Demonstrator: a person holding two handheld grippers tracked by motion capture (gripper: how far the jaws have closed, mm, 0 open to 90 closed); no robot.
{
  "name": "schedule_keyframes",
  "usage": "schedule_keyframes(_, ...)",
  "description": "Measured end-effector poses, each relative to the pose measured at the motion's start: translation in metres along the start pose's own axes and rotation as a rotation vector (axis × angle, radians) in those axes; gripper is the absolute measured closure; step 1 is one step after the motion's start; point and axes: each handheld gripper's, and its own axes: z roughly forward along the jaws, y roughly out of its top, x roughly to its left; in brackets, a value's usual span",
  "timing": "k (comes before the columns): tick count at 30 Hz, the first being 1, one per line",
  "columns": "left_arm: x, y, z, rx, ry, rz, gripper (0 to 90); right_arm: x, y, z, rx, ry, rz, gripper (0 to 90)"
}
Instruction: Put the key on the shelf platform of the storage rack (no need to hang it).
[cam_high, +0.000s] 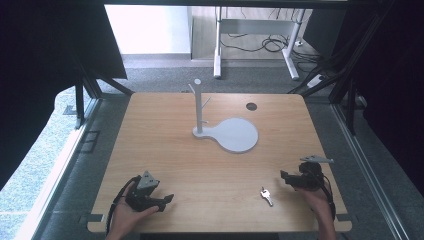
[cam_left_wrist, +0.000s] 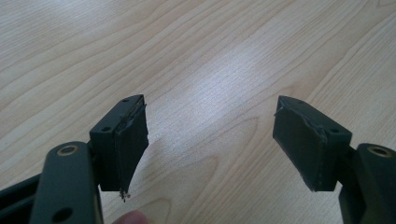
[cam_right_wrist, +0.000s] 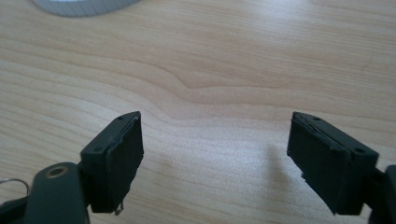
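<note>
A small silver key (cam_high: 266, 196) lies flat on the wooden table (cam_high: 165, 145) near the front right. A white stand (cam_high: 199, 107) with short pegs rises from a round white base (cam_high: 237, 134) at the table's middle. My right gripper (cam_high: 286, 178) rests just right of the key, jaws pointing left, open with nothing between them (cam_right_wrist: 215, 116). The base's rim (cam_right_wrist: 84, 5) shows at the top of the right gripper view, and a thin key ring (cam_right_wrist: 11, 182) at its bottom left edge. My left gripper (cam_high: 165, 202) sits at the front left, open over bare wood (cam_left_wrist: 210, 101).
A dark round hole (cam_high: 251, 106) is set in the table's far right part. Beyond the table stand a white desk frame (cam_high: 255, 40) and floor cables (cam_high: 272, 45). Black frame posts (cam_high: 80, 100) flank both sides.
</note>
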Motion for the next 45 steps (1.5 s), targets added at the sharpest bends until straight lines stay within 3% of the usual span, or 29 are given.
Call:
schedule_keyframes(9, 0.0, 0.0, 0.001, 0.008, 0.001, 0.001, 26.7, -0.004, -0.001, -0.008, -0.041, -0.015, 0.013, 28.8)
schedule_keyframes(22, 0.001, 0.0, 0.001, 0.009, -0.003, 0.002, 26.6, 0.003, -0.002, -0.003, -0.012, 0.02, -0.025, 33.7)
schedule_keyframes(33, 0.001, 0.0, -0.001, -0.002, 0.004, -0.001, 26.7, 0.001, -0.003, -0.004, 0.002, 0.031, -0.006, 36.7)
schedule_keyframes(39, 0.001, 0.0, -0.002, -0.015, 0.015, -0.009, 26.8, -0.001, -0.001, -0.004, 0.014, 0.068, -0.025, 36.2)
schedule_keyframes(45, 0.002, 0.0, -0.004, -0.024, 0.017, -0.018, 26.8, 0.007, 0.005, -0.011, 0.022, 0.085, -0.066, 40.1)
